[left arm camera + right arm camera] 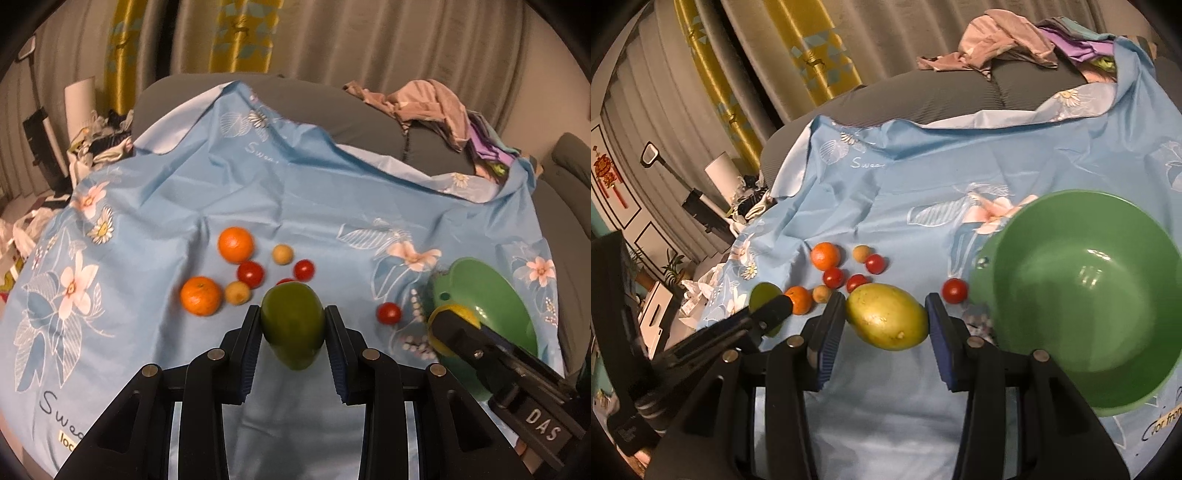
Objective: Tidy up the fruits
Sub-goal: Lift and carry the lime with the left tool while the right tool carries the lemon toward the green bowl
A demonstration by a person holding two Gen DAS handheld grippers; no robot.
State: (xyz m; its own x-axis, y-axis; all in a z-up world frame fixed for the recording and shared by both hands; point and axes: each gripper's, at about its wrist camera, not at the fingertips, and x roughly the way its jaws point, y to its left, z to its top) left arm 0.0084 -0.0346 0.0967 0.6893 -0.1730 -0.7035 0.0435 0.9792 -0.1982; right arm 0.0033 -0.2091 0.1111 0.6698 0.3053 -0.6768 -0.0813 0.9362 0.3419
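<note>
My left gripper (293, 325) clamps a green fruit (293, 323). My right gripper (886, 321) clamps a yellow fruit (886, 320) (beside the bowl (1082, 295)).

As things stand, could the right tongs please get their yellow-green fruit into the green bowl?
Probably yes: the right tongs already grip the yellow-green fruit, and the green bowl sits empty just beside them, nothing between.

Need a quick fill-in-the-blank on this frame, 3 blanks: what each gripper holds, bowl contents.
The left gripper is shut on a ____ mango.
The right gripper holds a mango coloured ____.
The green bowl holds ____ fruit.
Missing words: green; yellow; no
</note>
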